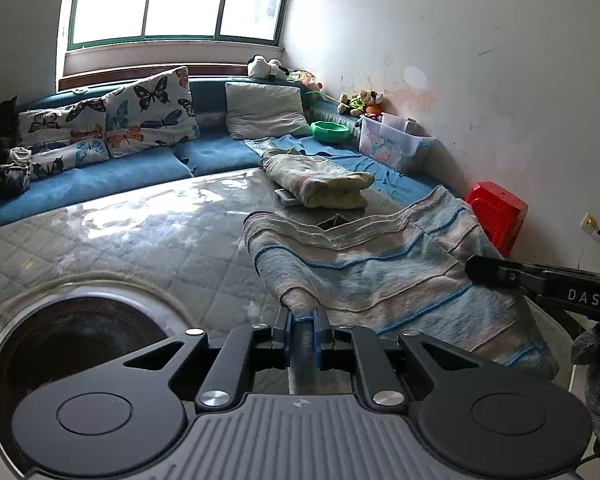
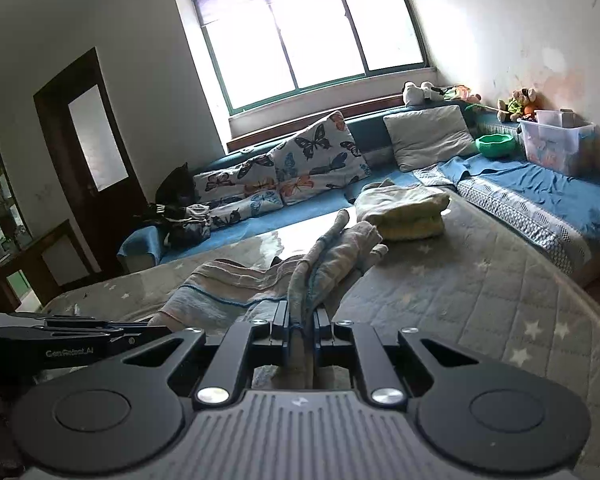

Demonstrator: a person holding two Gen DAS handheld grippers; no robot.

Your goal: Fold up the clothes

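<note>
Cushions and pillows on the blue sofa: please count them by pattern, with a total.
Butterfly-print cushions: 3, one upright, one leaning beside it, one lying low in front
Plain grey pillow: 1
Total: 4

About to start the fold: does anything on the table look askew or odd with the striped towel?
Both tongs, left and right, are shut on the striped towel. It hangs unevenly: on the right tongs' side the cloth is bunched into a rope-like twist, not spread flat. The folded yellow cloth beyond looks tidy.
</note>
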